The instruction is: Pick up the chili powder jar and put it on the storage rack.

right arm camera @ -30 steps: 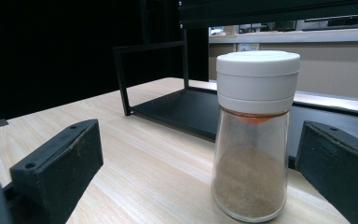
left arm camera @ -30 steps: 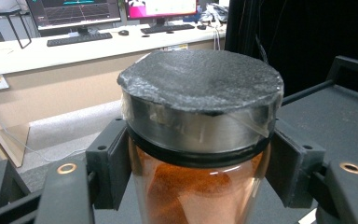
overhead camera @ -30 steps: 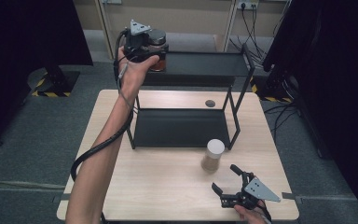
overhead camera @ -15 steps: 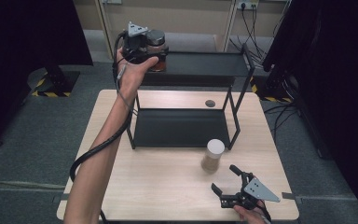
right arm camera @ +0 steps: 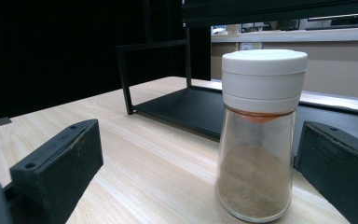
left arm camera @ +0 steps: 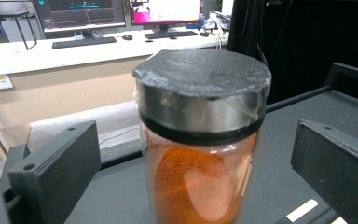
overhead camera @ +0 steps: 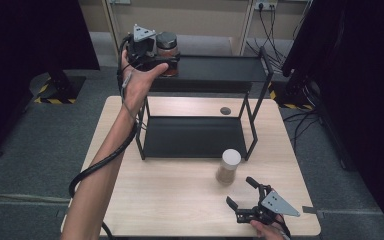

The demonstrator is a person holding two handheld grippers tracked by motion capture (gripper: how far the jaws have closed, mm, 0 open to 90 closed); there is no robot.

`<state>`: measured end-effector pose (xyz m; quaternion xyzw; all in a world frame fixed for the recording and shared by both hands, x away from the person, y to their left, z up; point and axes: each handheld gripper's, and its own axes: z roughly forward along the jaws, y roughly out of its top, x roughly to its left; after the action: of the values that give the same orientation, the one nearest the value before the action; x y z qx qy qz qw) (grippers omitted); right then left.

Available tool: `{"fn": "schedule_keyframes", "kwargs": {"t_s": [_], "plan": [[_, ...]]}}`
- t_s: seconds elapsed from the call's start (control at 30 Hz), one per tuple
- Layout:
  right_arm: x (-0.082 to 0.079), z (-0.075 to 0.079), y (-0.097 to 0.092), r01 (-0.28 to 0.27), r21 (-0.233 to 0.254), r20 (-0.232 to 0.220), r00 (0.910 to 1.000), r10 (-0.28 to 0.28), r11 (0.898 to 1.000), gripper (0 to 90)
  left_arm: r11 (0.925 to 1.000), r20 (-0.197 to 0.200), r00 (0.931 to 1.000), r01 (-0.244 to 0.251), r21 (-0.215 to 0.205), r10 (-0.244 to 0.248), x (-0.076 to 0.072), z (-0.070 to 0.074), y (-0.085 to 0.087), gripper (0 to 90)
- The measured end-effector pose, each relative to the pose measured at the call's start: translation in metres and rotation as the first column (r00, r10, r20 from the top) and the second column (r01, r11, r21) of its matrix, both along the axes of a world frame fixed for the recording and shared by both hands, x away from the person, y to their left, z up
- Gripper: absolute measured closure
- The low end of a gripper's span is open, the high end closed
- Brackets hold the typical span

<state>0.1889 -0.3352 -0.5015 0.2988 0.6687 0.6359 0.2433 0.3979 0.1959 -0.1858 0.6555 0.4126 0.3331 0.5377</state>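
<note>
your left claw has just been opening: its jaws now stand apart on either side of the glass jar of orange powder with the dark metal lid, no pad pressing it. the jar stands upright on the top shelf of the black metal rack, so that placement looks done. your right claw waits wide apart low over the wooden desk, just short of the white-capped glass shaker of brown powder, likely the next pick.

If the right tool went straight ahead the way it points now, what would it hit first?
Most likely the white-lidded shaker, standing on the table directly ahead of the open right tool. The gap between them is hard to judge.
</note>
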Motion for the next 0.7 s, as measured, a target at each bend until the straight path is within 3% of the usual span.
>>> {"fn": "schedule_keyframes", "kwargs": {"t_s": [0.7], "plan": [[0.0, 0.0, 0.001, 0.0, -0.002, -0.001, 1.0, 0.0, 1.0, 0.9, 0.9985, 0.047, 0.9976, 0.051, -0.018, -0.05, -0.038, -0.018, 0.01, 0.9]]}}
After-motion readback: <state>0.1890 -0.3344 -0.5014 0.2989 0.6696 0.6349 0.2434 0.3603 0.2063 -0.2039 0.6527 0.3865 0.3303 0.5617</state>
